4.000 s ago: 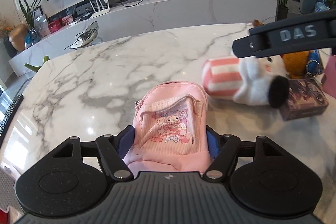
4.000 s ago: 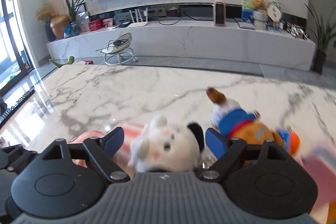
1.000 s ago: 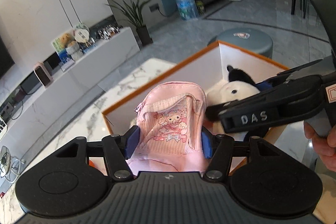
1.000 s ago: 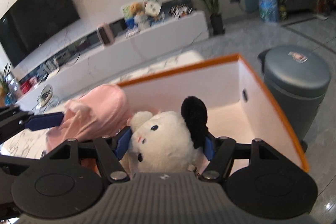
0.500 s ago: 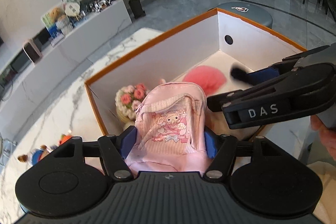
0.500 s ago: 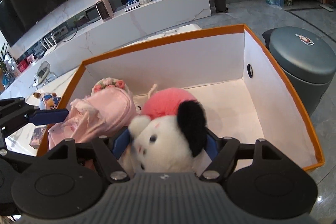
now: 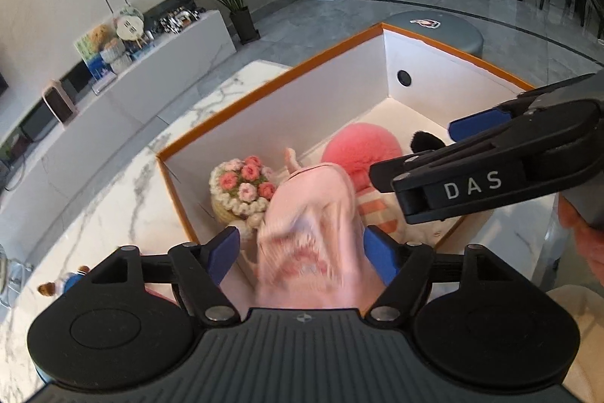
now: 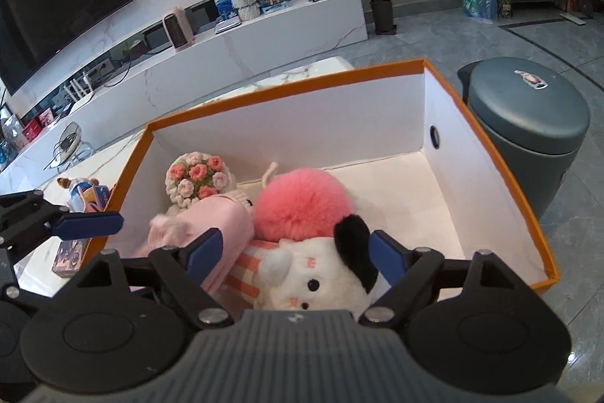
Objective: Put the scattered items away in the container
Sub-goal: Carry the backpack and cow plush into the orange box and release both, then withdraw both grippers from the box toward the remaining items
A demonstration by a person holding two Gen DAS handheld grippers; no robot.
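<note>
My left tool [image 7: 302, 253] and right tool [image 8: 292, 253] are spread, gripping nothing. The pink pouch [image 7: 313, 233] and white plush [image 8: 313, 284] lie in the orange box [image 8: 490, 153]. Risk: withdrawing fingers could snag either and drag it out.

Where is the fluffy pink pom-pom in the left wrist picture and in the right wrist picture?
Left wrist: pink pom-pom right of centre, inside the orange-rimmed box.
Right wrist: pom-pom at centre, behind the white plush toy.
Shared landmark: crocheted flower bouquet, left of the pom-pom.
</note>
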